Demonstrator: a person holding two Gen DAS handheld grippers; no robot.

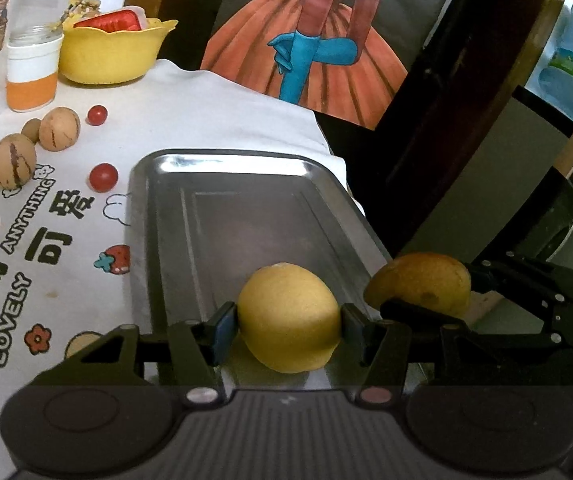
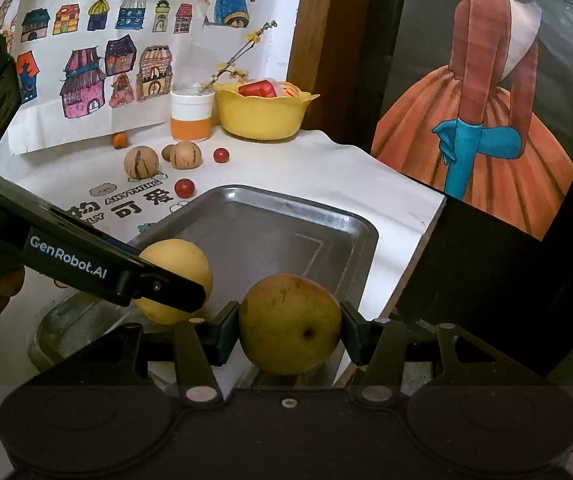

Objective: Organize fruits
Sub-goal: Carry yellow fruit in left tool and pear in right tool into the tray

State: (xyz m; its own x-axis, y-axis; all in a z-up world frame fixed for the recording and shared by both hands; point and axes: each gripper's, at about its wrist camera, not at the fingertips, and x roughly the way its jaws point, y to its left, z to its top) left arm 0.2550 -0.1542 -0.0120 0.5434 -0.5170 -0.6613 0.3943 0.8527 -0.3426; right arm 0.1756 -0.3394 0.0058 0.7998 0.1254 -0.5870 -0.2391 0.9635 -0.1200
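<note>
Left wrist view: my left gripper [image 1: 289, 326] has its fingers clamped on a lemon [image 1: 289, 328] over the tray's [image 1: 246, 208] near end — the right gripper [image 2: 289, 326] pinches a pear [image 2: 289, 324] beside it. I'd lower both gently before releasing, spaced apart.

Your right gripper [image 2: 289, 322] clamps a yellow-green pear [image 2: 289, 324] between its jaws, above the near edge of a metal tray [image 2: 326, 236]. Your left gripper [image 2: 174, 292] holds a lemon [image 2: 178, 258] just beside it.
</note>
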